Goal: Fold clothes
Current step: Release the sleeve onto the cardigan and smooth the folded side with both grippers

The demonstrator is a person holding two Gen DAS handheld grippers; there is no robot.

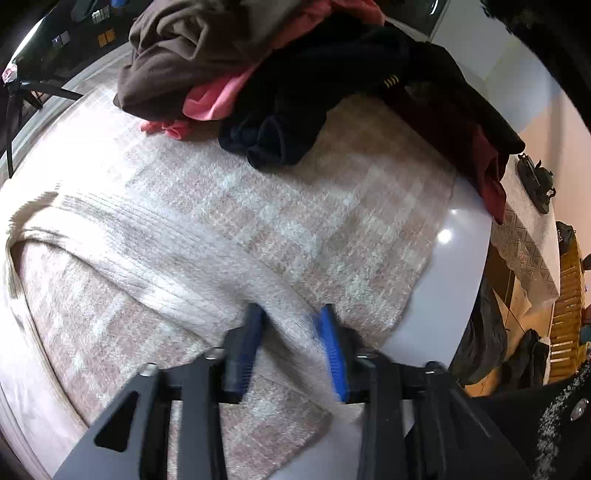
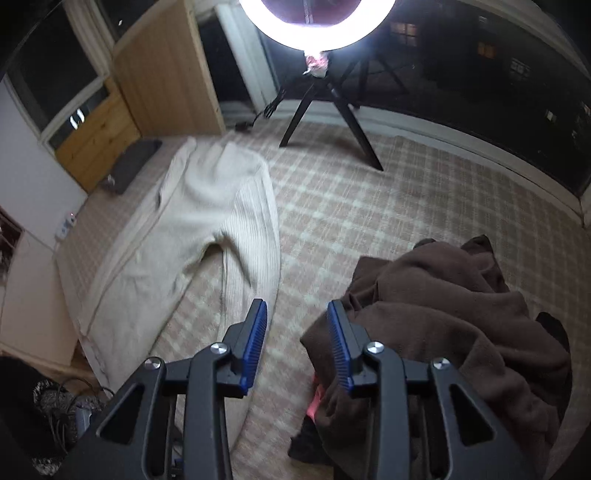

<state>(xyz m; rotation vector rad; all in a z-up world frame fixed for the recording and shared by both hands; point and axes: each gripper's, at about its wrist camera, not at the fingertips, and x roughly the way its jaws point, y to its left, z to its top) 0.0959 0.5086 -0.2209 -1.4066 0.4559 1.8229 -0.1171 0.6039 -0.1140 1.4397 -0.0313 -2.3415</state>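
Both tongs differ: the left gripper (image 1: 291, 325) pinches the cream ribbed garment (image 1: 155, 251) at lower centre on the checked cloth (image 1: 295, 206), while the right gripper (image 2: 297, 314) hangs parted and empty, so I'd grip an opposite edge before folding.

Right gripper (image 2: 296, 310) held above the plaid cloth (image 2: 369, 206), blue-padded fingers (image 2: 256, 328) apart with nothing between them; cream ribbed knit garment (image 2: 207, 221) spread out at left, brown garment (image 2: 443, 314) heaped at right, lit ring light (image 2: 317, 33) on its tripod beyond.
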